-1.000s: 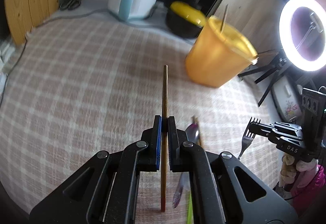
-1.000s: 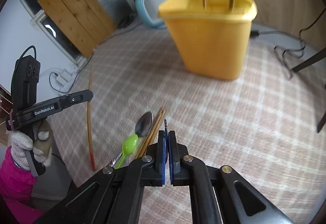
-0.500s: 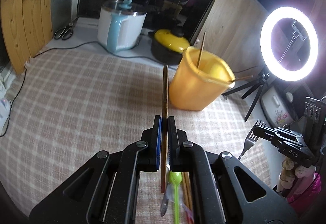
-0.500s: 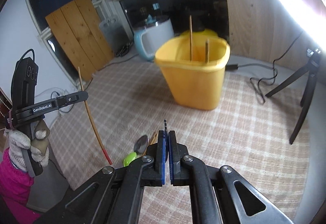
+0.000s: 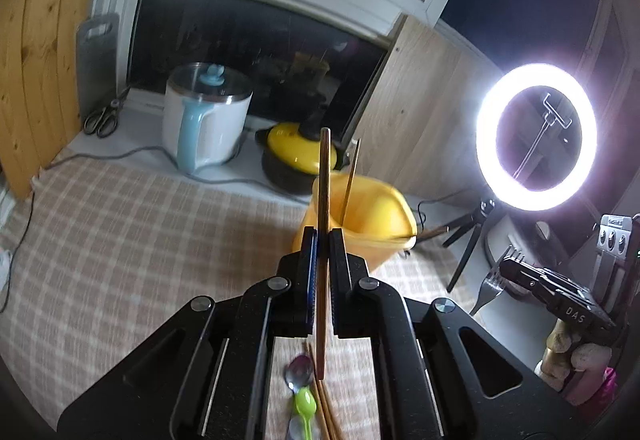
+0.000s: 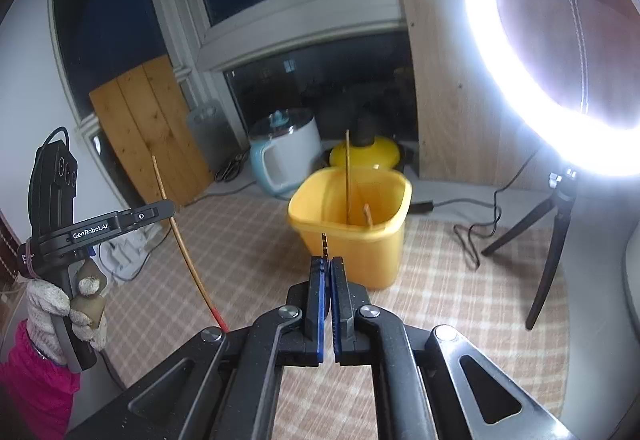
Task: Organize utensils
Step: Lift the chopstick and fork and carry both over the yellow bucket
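My left gripper (image 5: 323, 236) is shut on a long wooden chopstick (image 5: 325, 179), held upright above the checked cloth. Seen from the right wrist, that chopstick (image 6: 184, 248) has a red lower tip and hangs from the left gripper (image 6: 172, 208), which a gloved hand (image 6: 48, 304) carries. My right gripper (image 6: 327, 260) is shut on a metal fork (image 6: 325, 243), seen edge-on there; the left wrist view shows the fork (image 5: 489, 286) with tines up. A yellow bin (image 6: 352, 244) with thin sticks (image 6: 347, 175) in it stands ahead of both grippers.
On the cloth below lie a metal spoon (image 5: 300, 372), a green spoon (image 5: 306, 402) and more chopsticks (image 5: 324, 412). A ring light (image 5: 538, 137) on a tripod stands right. A white-and-blue kettle (image 5: 204, 127), a yellow-lidded pot (image 5: 298, 155), scissors (image 5: 102, 117) and cables line the back.
Both grippers have risen and tipped upward, each keeping its utensil. The bin now sits lower and farther in both views, and the window has come into sight.
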A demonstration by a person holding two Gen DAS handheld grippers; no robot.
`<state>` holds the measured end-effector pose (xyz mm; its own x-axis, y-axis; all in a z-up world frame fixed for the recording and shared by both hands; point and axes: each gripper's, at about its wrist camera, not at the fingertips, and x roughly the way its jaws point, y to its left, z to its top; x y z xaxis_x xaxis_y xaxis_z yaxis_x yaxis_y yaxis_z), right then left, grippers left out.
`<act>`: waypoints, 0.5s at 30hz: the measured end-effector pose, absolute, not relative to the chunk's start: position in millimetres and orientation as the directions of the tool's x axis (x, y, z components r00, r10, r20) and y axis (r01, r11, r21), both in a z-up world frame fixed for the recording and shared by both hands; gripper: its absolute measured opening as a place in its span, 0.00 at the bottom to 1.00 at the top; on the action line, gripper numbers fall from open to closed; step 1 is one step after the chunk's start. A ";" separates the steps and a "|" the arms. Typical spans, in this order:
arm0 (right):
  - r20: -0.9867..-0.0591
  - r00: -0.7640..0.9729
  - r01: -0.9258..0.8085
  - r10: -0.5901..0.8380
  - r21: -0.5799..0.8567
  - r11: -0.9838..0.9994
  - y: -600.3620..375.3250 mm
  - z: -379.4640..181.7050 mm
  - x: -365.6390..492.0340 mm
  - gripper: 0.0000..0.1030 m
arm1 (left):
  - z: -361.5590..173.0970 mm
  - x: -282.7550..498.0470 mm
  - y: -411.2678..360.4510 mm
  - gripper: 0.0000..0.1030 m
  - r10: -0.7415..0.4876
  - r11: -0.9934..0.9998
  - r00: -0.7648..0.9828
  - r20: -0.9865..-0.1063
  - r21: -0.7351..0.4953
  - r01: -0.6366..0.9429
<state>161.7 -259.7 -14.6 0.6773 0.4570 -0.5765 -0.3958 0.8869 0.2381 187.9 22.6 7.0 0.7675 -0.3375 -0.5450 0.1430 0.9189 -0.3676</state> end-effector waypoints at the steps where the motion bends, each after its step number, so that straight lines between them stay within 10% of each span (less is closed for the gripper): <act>1: -0.571 0.684 -0.394 0.454 0.235 0.889 -260.0 -11.3 163.3 0.00 | 10.1 191.7 21.3 0.03 -0.338 0.919 0.773 -0.538 -0.366 0.147; 15: -0.453 0.789 -0.373 0.414 0.182 0.910 -257.3 44.2 203.0 0.00 | 50.1 246.2 9.1 0.03 -0.349 0.911 0.822 -0.450 -0.367 0.186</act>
